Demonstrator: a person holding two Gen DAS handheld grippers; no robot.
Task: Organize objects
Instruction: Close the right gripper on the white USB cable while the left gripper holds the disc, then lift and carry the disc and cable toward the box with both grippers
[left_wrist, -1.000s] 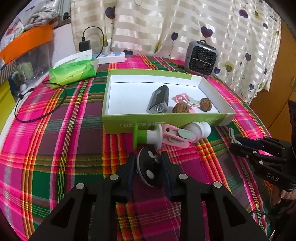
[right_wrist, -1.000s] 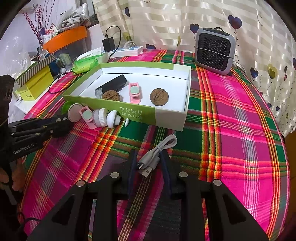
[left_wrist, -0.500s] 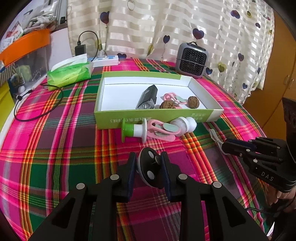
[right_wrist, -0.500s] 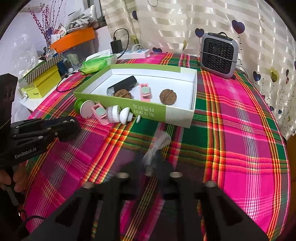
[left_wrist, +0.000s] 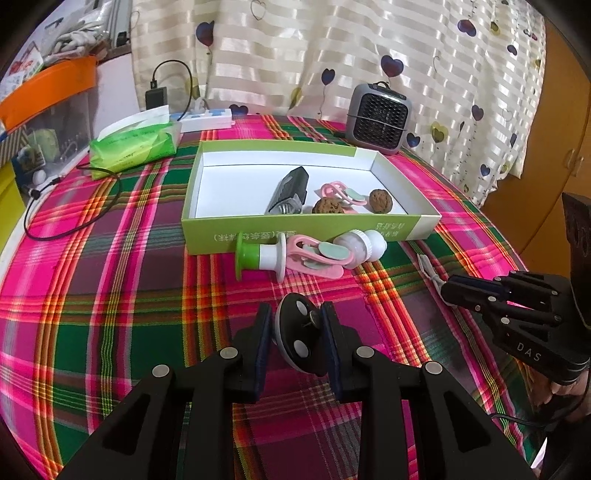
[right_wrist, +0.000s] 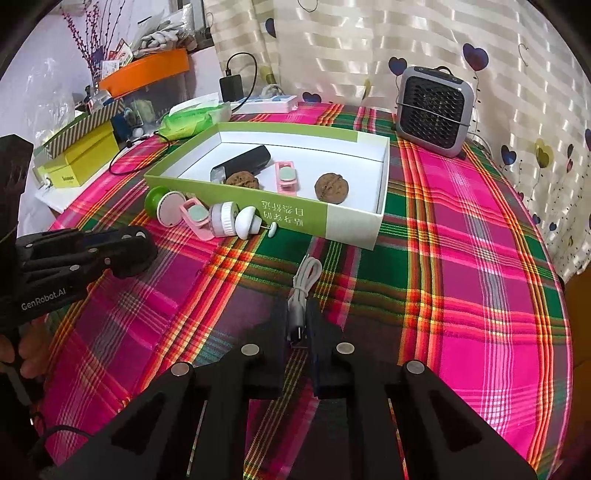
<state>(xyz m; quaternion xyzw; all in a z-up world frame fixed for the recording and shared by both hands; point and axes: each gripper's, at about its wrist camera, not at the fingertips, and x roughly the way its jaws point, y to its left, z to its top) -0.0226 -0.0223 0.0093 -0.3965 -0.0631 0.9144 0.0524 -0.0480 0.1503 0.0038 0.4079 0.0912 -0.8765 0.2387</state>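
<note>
Left wrist view, grip: the left gripper (left_wrist: 297, 325) is clamping a black disc with white dots (left_wrist: 297, 334) between its pads, holding it on edge above the plaid tablecloth (left_wrist: 110, 295).
Left wrist view, target: the green-walled box (left_wrist: 295, 229) is lying straight ahead, farther off, its long axis running left to right; a green-and-white spool (left_wrist: 260, 256), a pink clip (left_wrist: 314, 256) and a white knob piece (left_wrist: 364, 245) are lying against its near wall.
Left wrist view, pose: the tool is pointing level toward the box, the right gripper (left_wrist: 448, 291) sitting low at the right.
Right wrist view, grip: its jaws are pinching the plug end of a white cable (right_wrist: 301, 295).
Right wrist view, relation: the cable is trailing away toward the box (right_wrist: 347, 221), whose near right corner is lying just beyond the loop; this hand is looking the nearer of the two.
Right wrist view, contents: a black device (right_wrist: 242, 164), two walnuts (right_wrist: 331, 187) and another pink clip (right_wrist: 286, 177) are already sitting inside.
</note>
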